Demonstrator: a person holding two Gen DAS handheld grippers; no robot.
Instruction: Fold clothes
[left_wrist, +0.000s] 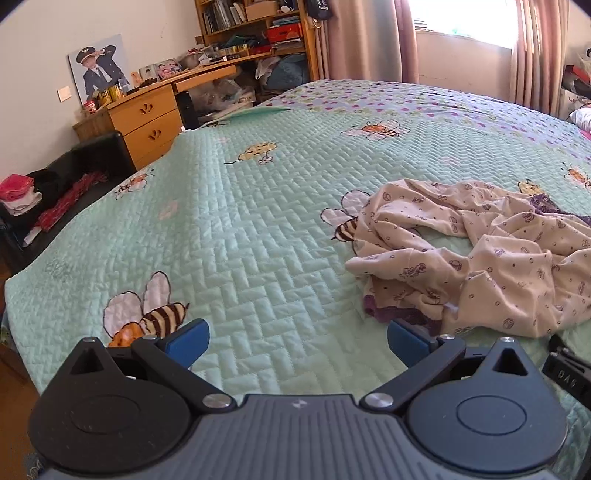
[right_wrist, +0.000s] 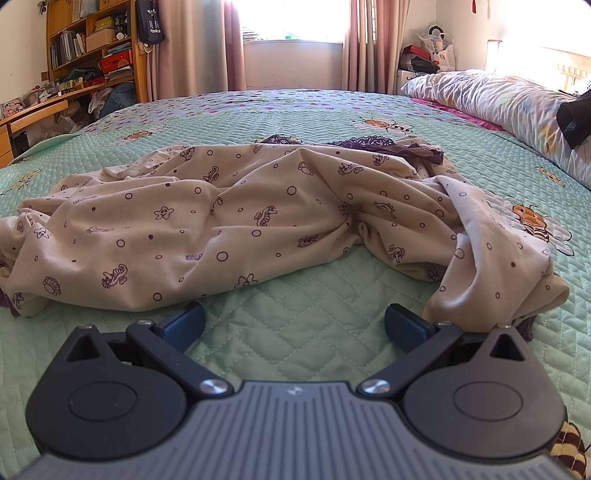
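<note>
- The garment (right_wrist: 229, 221), cream cloth printed with small purple sea creatures and rings and edged in purple lace (right_wrist: 369, 144), lies in a crumpled heap on the quilted bedspread (right_wrist: 314, 295), bunched into ridges and not spread flat at any point
- Seen from the left wrist, the same heap (left_wrist: 480, 251) sits to the right of that gripper's line, with a lace hem turned up at its near edge just beyond the right-hand blue pad
- The right gripper (right_wrist: 294, 325) faces the heap squarely, jaws spread wide with nothing between them; one pad is close to the near fold on the left, the other is just beside the drooping lobe of cloth on the right
- The left gripper (left_wrist: 298, 341) is likewise wide open and empty, over bare bedspread (left_wrist: 240, 229)
- By my reading the work is at its very start: nothing is gripped, no edge is straightened, no fold made
- The next move likely calls for each gripper to find a separate edge or corner, close on a single layer, and draw the cloth apart until it lies flat
- The risk I judge is pinching several bunched layers at once, which would drag the heap rather than open it
- A pillow (right_wrist: 498, 96) lies at the far right, well apart from the garment
</note>
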